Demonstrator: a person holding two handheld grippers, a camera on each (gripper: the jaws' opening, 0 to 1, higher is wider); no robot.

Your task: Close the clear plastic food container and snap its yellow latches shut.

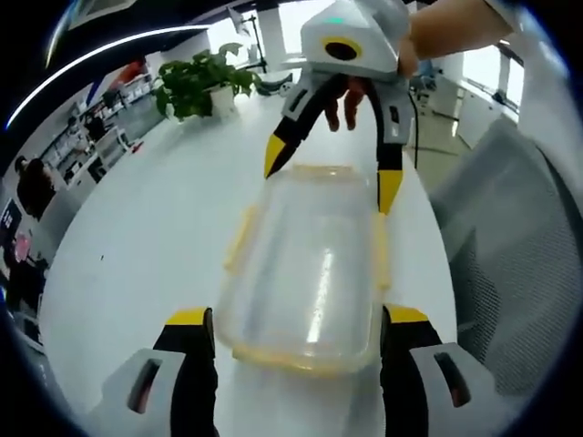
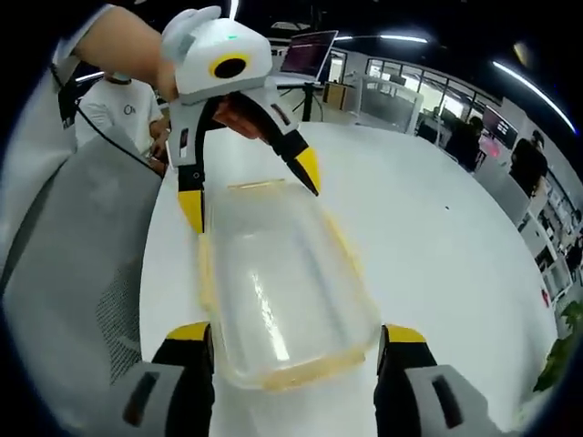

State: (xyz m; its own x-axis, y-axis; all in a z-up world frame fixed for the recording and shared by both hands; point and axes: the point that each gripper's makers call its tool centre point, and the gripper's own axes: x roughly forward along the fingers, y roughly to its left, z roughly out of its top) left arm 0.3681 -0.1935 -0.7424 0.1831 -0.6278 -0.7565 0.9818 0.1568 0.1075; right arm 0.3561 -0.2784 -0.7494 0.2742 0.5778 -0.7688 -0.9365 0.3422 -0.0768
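Sitting on the white tabletop (image 1: 137, 246), the clear plastic food container (image 1: 310, 264) lies between the two grippers, one at each end. In the left gripper view, the left gripper (image 1: 296, 341) has its jaws wide apart at the near end of the box, holding nothing. The right gripper (image 1: 332, 173) is at the far end, jaws spread too, with a hand (image 1: 437, 32) holding it. In the right gripper view, the lid (image 2: 273, 282) seems to lie on top of the box already, though I cannot tell if it is pushed all the way down. The yellow latches (image 1: 241, 238) along the sides look like they stick out, so I think they are not snapped yet. Pressing them shut is the job left to do.
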